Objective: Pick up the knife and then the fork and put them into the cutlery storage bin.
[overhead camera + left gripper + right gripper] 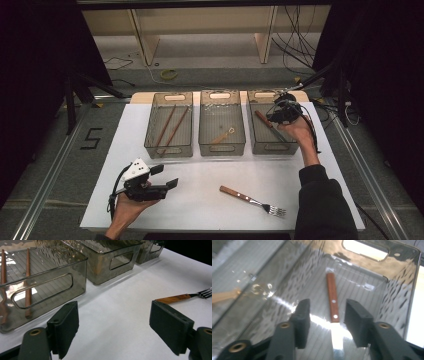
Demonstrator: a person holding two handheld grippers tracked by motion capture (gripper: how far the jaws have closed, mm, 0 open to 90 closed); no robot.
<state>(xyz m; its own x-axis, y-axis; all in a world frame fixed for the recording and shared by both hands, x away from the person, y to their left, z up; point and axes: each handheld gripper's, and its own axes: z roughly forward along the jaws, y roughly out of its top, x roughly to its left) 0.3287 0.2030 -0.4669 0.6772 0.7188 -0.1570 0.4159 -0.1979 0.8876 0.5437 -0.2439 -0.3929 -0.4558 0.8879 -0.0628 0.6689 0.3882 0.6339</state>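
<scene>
My right tool [325,315] hangs over the right bin [260,145], half open, with the wooden-handled knife [332,300] lying loose on the bin floor just below its jaws. The middle bin [222,145] holds a spoon [222,136], the left bin [167,147] chopsticks [170,127]. My left tool [112,327] gapes wide on the desk [200,175], a fork [252,200] to its right.
</scene>
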